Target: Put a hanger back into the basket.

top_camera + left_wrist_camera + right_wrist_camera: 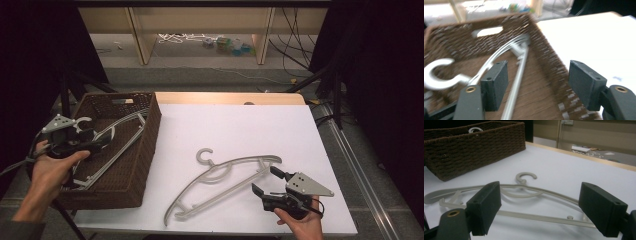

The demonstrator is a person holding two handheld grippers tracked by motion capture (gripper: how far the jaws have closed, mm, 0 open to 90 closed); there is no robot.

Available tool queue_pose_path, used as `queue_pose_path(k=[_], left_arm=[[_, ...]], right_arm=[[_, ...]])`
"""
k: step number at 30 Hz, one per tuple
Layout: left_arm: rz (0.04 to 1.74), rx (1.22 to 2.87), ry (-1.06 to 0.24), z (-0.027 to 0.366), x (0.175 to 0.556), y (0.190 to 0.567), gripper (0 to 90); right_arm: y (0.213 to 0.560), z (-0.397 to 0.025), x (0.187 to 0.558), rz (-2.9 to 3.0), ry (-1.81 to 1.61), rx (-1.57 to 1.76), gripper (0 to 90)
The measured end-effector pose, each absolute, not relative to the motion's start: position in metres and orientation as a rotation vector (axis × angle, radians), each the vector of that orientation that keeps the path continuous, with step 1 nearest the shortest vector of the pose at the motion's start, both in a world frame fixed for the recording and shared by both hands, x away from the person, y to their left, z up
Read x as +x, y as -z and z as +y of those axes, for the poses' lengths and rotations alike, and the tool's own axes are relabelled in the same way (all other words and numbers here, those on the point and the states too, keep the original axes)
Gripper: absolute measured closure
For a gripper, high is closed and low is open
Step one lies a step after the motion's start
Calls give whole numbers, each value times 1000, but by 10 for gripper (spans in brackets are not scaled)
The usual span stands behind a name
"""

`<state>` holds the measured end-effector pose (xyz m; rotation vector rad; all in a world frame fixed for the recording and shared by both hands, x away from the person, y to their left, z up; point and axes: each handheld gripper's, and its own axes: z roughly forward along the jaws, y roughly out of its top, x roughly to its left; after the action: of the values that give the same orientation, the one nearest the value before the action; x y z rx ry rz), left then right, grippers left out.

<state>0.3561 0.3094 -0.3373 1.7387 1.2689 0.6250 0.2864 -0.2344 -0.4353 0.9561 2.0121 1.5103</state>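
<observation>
Right tool (263, 181) spread beside curved plastic hanger (220, 182); left tool (102, 142) spread over wicker basket (145, 150).

The white table top (250, 130) is evenly and rather dimly lit from above, with black surroundings on both sides and only soft shadows under the pale grey plastic hanger (225, 182). The left gripper view is smeared with motion blur across the dark brown woven basket (544, 57). The right gripper view is sharp near that hanger (524, 192) and soft beyond the basket (474, 147).
</observation>
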Motion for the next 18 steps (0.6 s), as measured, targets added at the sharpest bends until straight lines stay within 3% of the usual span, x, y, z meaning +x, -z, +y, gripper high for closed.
queue_pose_path(k=[11,18], left_arm=[[1096,1731,-560,236,335,333,202],[1033,1677,-529,204,331,341,182]], right_arm=[[435,-235,286,2011,-1509,953,190],[434,-235,286,2023,-1509,953,190]])
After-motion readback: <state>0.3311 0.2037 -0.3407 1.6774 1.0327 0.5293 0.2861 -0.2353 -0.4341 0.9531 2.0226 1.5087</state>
